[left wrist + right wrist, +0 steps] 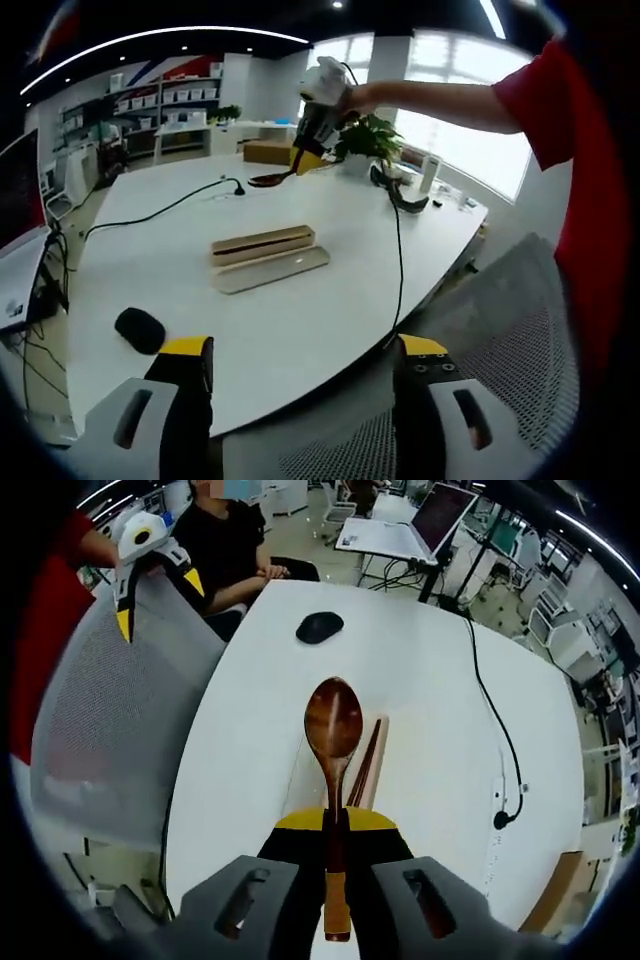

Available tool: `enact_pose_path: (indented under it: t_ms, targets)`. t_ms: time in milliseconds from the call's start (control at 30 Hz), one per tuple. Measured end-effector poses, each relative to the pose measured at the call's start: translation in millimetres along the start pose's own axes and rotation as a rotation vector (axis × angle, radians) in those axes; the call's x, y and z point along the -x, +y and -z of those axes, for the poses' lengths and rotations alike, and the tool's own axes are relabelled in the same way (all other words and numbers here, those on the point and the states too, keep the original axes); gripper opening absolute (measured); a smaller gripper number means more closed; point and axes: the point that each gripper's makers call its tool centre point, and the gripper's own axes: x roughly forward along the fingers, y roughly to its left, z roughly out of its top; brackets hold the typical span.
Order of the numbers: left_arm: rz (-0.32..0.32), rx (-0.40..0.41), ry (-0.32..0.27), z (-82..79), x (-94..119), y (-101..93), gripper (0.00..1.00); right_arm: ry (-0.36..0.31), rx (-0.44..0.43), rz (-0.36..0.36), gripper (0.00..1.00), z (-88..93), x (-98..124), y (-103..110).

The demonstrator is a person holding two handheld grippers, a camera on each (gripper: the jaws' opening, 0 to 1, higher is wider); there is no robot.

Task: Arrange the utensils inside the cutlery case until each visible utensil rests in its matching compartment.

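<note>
Your right gripper is clamped on a wooden spoon, jaws pinching the handle low down near its orange-tipped end, with the bowl pointing straight ahead of the jaws. It looks like a light, rigid piece: dark polished wood, smooth oval bowl, slim straight handle. That glossy finish could let it slide or swivel between the pads, so I judge a firm pinch across the flat of the handle safest, a little nearer the bowl if it starts to droop.

Directly beyond the spoon's bowl, below your gripper on the white table, lies the cutlery case, a narrow pale wooden tray with a pair of dark chopsticks resting lengthwise inside. They are thin, stiff and round-edged, likely to roll if nudged.

Your left gripper stands open, yellow-tipped jaws apart and holding nothing, low over the near table edge and a grey mesh chair back. Ahead of it, mid-table, the case shows as a long box with its flat lid lying just beside it. Farther off, the right gripper hovers high with the spoon. A black mouse sits just ahead of the left jaw, and a black cable trails across the tabletop.
</note>
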Motion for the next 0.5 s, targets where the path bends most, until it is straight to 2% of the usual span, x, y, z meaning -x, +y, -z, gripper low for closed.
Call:
enact_pose_path:
  t_ms: [200,400,467,500]
  targets:
    - [0.004,0.002,0.005,0.7,-1.0,0.0,0.74,0.043,-0.037,-0.088,0.01,12.0,-16.0,6.7]
    - [0.007,0.01,0.001,-0.5,-0.9,-0.1,0.73,0.053,-0.059,-0.108,0.01,20.3,-27.8,9.1]
    - [0.013,0.013,-0.003,-1.0,-1.3,-1.0,0.73,0.127,-0.043,-0.225,0.01,35.4,-28.9,25.9]
    - [0.014,0.012,-0.001,-0.7,-1.3,-1.1,0.73,0.149,-0.038,-0.224,0.01,40.2,-29.7,24.3]
